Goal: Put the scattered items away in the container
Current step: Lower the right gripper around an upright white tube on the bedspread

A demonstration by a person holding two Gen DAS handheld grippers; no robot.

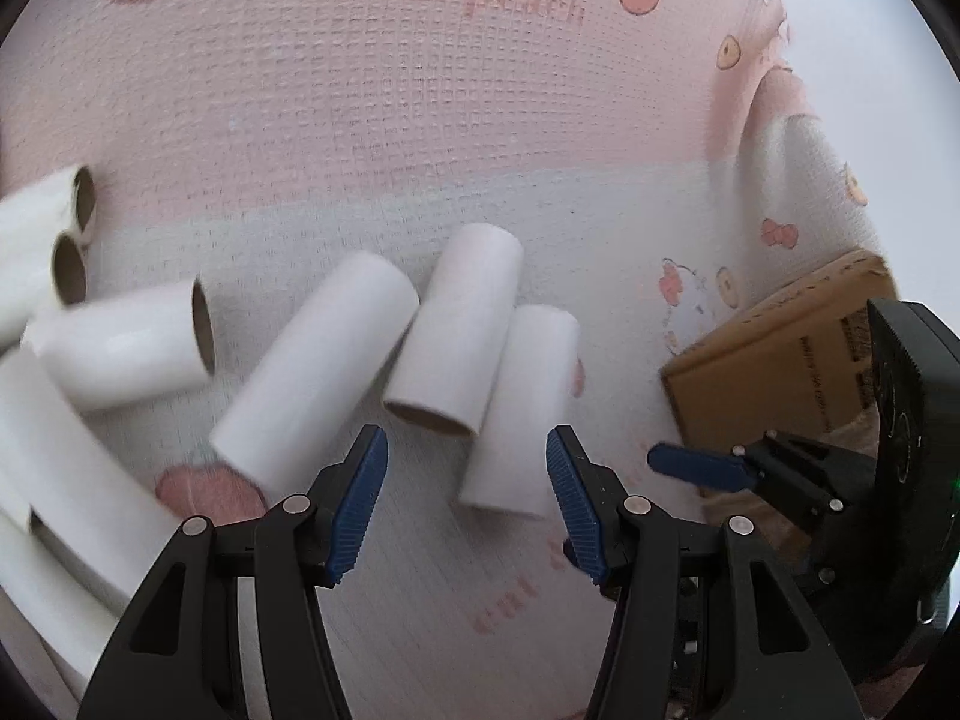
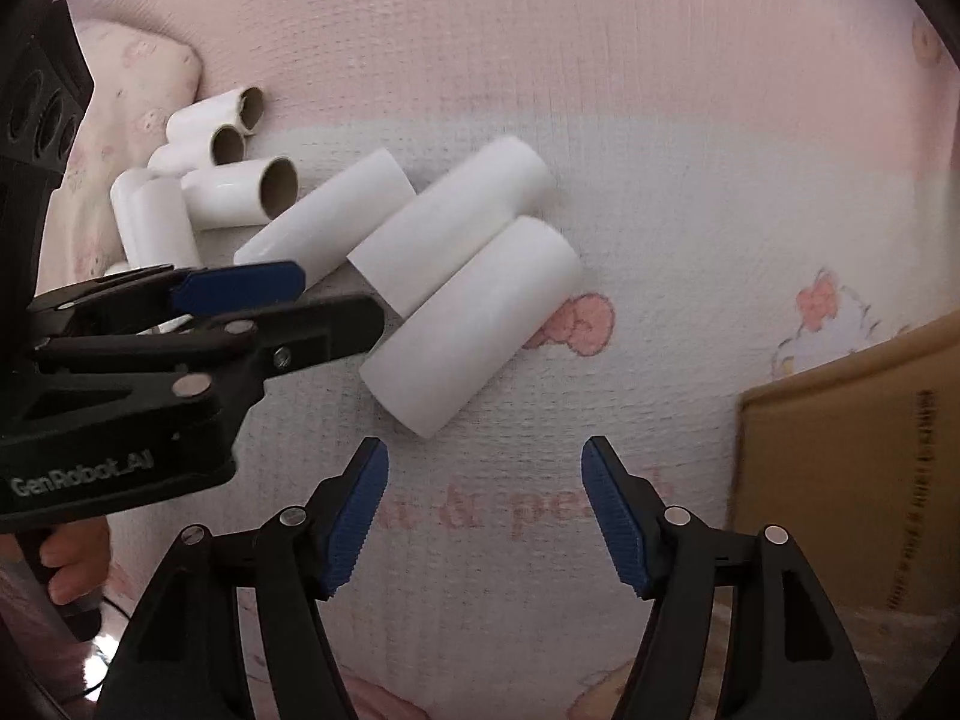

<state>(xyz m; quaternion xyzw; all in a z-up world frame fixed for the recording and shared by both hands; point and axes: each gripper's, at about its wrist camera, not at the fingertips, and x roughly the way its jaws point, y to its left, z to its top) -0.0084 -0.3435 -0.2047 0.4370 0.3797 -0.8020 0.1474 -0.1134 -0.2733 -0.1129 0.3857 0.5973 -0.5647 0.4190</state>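
On a pink and white woven mat (image 1: 420, 138) printed with cartoon peaches and lettering:

Item 1. White glossy cardboard tubes with brown inner cores, lying scattered on their sides. Three form a loose fan at the centre: a left tube (image 1: 315, 372), a middle tube (image 1: 456, 330) and a right tube (image 1: 522, 408), the last two touching along their lengths. Further tubes (image 1: 129, 348) are heaped at the left edge, some overlapping. None is in the container yet; the task looks barely begun.

Item 2. Brown corrugated cardboard box (image 1: 780, 372), at the right of the mat and well apart from the heap; only its near corner and printed side show. Judged to be the container. Its inside is not visible.

Item 3. Left gripper (image 1: 468, 492), black with blue ribbed pads, jaws spread wide and empty, angled down over the lower end of the right tube, probably to straddle it.

Item 4. Right gripper (image 2: 486, 510), same make, jaws parted and empty, poised just below the nearest tube (image 2: 474, 324) in its own view. Both tools crowd the same cluster, so they may get in each other's way.

Item 5. A person's fingers (image 2: 66, 564), on the left tool's handle.
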